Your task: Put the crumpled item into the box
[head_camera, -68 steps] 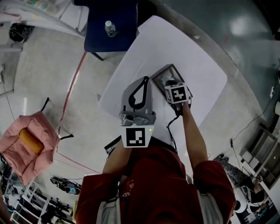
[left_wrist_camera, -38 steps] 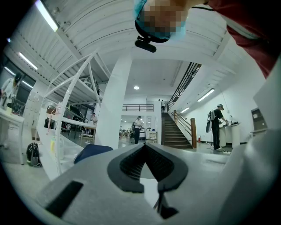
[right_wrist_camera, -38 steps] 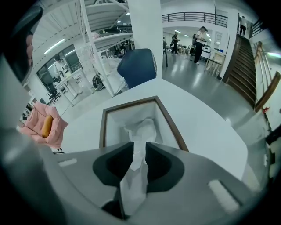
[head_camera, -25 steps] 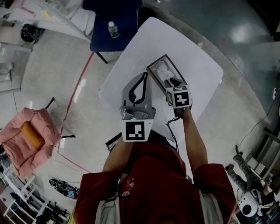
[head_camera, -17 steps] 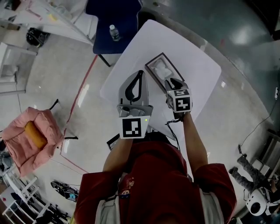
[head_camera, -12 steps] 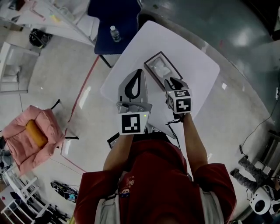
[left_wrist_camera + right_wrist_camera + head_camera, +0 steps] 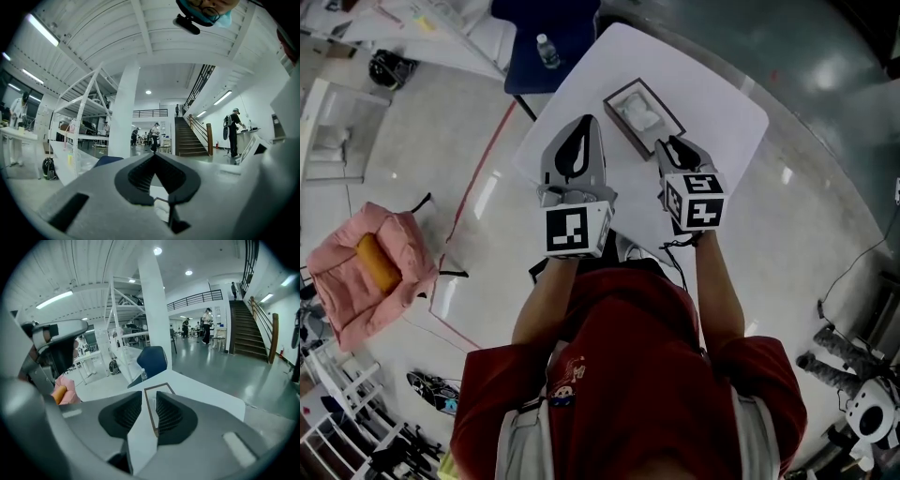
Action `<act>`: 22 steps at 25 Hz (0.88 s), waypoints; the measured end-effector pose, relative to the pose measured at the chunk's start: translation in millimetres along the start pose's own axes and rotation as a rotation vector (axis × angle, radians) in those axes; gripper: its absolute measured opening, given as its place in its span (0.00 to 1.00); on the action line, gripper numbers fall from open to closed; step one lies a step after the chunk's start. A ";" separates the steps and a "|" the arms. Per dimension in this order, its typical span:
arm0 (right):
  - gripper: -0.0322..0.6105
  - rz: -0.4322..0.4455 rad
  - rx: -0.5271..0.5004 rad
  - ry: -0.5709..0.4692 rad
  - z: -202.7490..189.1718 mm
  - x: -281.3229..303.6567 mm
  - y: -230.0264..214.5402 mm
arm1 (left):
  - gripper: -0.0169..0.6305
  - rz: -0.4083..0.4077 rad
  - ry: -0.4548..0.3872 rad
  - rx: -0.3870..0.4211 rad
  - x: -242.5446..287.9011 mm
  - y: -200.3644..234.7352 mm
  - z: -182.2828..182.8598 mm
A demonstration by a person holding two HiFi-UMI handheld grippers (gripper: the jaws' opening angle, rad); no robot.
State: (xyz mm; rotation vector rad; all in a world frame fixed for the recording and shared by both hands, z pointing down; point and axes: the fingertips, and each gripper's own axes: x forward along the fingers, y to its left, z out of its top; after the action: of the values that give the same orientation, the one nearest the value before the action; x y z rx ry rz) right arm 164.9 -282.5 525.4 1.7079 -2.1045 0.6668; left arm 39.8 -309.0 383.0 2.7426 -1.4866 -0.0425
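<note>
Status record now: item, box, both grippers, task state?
item: crumpled white wad, lying inside the box
box: open-topped, on table
left gripper: shut, empty
right gripper: open, empty, pointed toward the box, apart from it
task: looks done, item is in the box

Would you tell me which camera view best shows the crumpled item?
The head view: it looks down into the box, where the white crumpled item lies. The right gripper view shows mostly the box's rim; the left gripper view, nothing clear.
</note>
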 end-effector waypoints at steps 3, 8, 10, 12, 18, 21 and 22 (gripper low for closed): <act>0.21 0.006 -0.013 -0.044 5.7 -16.3 10.2 | 0.03 0.006 -0.003 0.006 -12.6 0.1 3.3; 0.21 0.020 -0.035 -0.116 14.3 -44.4 22.8 | 0.03 0.018 -0.027 0.015 -31.1 -7.5 13.0; 0.21 0.030 -0.046 -0.140 18.2 -55.5 27.9 | 0.03 0.026 -0.036 0.011 -39.1 -10.0 17.9; 0.21 0.032 -0.068 -0.163 23.9 -65.5 31.4 | 0.03 0.035 -0.045 0.003 -45.2 -10.6 23.4; 0.21 0.036 -0.100 -0.242 34.3 -94.2 39.7 | 0.03 0.046 -0.058 0.013 -63.6 -20.2 27.5; 0.21 0.021 -0.117 -0.307 44.8 -115.8 42.0 | 0.03 0.044 -0.063 0.012 -71.9 -28.7 30.1; 0.21 0.014 -0.123 -0.330 48.6 -124.1 43.0 | 0.03 0.045 -0.063 0.011 -75.3 -31.2 31.3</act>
State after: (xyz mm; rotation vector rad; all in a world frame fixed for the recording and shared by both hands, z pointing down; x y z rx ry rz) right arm 150.6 -201.7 411.9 1.8369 -2.3213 0.2644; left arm 23.8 -229.0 351.7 2.7400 -1.5678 -0.1217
